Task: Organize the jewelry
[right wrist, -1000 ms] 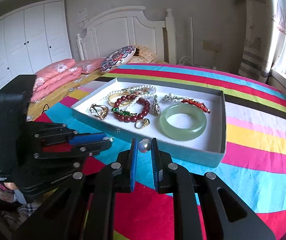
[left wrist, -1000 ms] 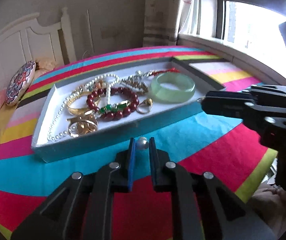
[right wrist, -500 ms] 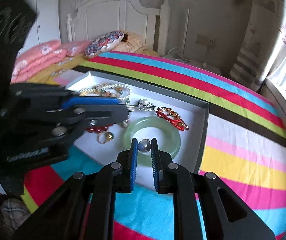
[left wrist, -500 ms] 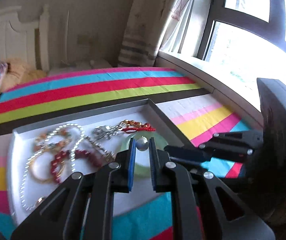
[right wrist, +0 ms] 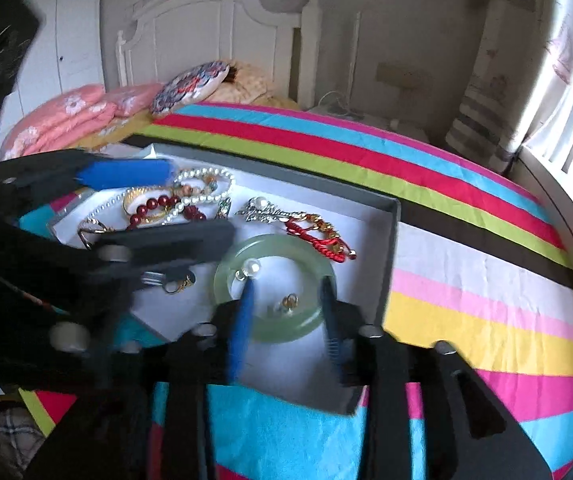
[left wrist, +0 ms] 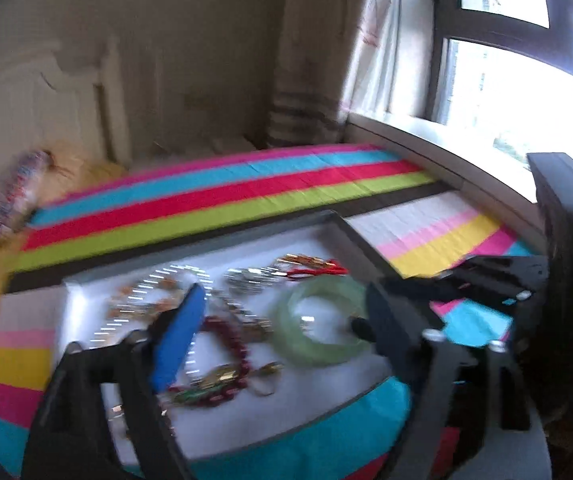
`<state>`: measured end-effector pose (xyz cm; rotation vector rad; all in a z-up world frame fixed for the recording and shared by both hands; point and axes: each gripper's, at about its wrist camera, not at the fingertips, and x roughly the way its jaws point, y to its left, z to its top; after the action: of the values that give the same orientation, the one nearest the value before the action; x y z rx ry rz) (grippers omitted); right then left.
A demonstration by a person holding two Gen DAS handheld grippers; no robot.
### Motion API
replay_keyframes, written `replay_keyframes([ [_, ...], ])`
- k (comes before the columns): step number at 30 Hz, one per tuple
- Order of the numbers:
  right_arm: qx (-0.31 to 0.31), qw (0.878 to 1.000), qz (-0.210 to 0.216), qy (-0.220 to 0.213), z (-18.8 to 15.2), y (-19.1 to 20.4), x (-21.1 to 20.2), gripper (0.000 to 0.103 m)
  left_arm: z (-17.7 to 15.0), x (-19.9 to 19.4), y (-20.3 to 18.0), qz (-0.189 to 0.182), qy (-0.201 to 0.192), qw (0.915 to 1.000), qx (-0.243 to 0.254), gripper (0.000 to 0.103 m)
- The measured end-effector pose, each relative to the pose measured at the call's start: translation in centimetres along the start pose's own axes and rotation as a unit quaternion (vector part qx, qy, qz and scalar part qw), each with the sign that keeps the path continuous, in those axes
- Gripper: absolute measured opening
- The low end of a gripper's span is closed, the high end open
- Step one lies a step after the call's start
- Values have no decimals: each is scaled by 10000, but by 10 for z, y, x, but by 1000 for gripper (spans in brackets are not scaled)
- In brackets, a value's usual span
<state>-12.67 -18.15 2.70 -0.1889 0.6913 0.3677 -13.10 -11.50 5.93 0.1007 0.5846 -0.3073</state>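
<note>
Jewelry mostly in tray [right wrist: 390,240] on bed: green bangle [right wrist: 310,326], beads, pearls. I see both hand-held grippers, left [left wrist: 282,320] and right [right wrist: 286,300], jaws opening, nothing clamped. Pearl earrings [right wrist: 252,268] land inside bangle. Sorting apparently nearly done.

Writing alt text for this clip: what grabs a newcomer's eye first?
The rainbow-striped bedspread fills both views. On it sits a shallow white-lined tray of tangled jewelry, the pale green jade bangle at its near right end. Both grippers hang over the bangle, jaws opening, with small pearl earrings loose inside its ring.
</note>
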Motion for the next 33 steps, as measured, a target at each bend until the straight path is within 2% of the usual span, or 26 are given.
replay_keyframes([
  [1, 79, 10000, 4, -58, -3, -1, -4, 53, -5, -9, -1, 238, -165, 9995, 85, 101],
  [5, 250, 9995, -74, -150, -12, 3, -13, 71, -25, -33, 0, 1031, -478, 9931, 285, 101],
  [8, 413, 9987, -162, -269, -14, 8, -21, 83, -42, -48, 7, 1544, -583, 9862, 158, 101],
  [12, 880, 9945, -405, -398, -23, 14, -27, 86, -63, -65, 25, 1858, -686, 9799, -252, 101],
  [14, 866, 9917, -796, -510, -26, 21, -33, 86, -69, -70, 37, 2027, -686, 9759, -429, 101],
  [16, 838, 9888, -970, -767, -27, 25, -41, 86, -72, -73, 46, 2007, -685, 9757, -556, 101],
  [19, 1072, 9859, -806, -999, -30, 26, -48, 86, -75, -81, 53, 1986, -851, 9737, -720, 101],
  [22, 1033, 9843, -893, -1117, -30, 29, -49, 86, -78, -81, 53, 1928, -869, 9751, -662, 101],
  [33, 973, 9843, -960, -1117, -33, 32, -45, 86, -77, -77, 48, 1792, -931, 9775, -604, 101],
])
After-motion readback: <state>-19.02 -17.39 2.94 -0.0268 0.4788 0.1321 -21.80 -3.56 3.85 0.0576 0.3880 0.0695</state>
